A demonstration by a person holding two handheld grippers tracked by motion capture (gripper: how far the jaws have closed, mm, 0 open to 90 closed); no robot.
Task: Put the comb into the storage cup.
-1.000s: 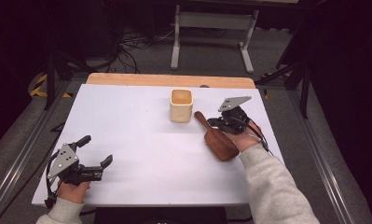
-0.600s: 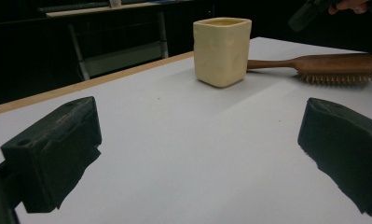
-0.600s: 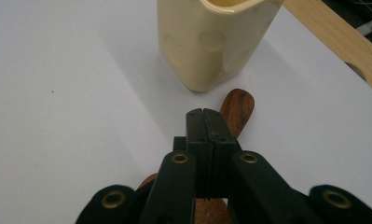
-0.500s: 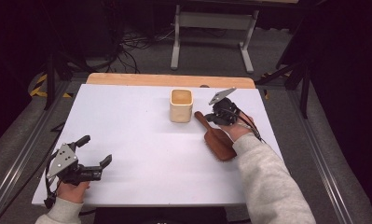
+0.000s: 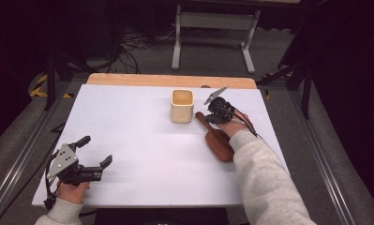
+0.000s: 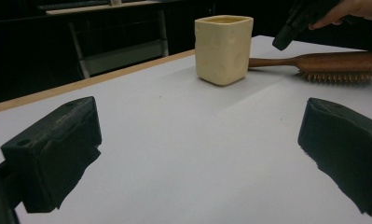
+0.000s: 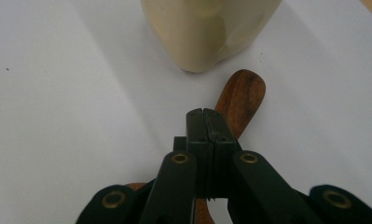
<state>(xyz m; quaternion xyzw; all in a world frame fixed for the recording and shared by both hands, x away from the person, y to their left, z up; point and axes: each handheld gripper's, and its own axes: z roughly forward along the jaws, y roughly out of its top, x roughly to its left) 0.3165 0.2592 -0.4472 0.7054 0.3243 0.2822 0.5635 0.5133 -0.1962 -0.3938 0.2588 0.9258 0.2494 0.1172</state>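
Since the earlier frame, right gripper (image 5: 212, 111) has been sliding forward along the brush toward the cup and dipping lower; left gripper (image 5: 96, 157) is holding its place.

Dark wooden hairbrush with oval bristled head (image 5: 216, 136) is lying flat on the white tabletop (image 5: 138, 136), directly beneath the right gripper. Its rounded handle end (image 7: 242, 95) is poking out just past the jaw tips in the right gripper view. Jaws are standing clenched together, pad against pad, with nothing between them; whether they are touching the handle I cannot tell.

Cream square-sided ceramic cup (image 5: 182, 105) is standing upright just ahead of the right gripper's tips, close beside the handle end.

Left gripper is resting well apart from the brush, near the table's front edge, jaws spread wide and released, bare tabletop between them.
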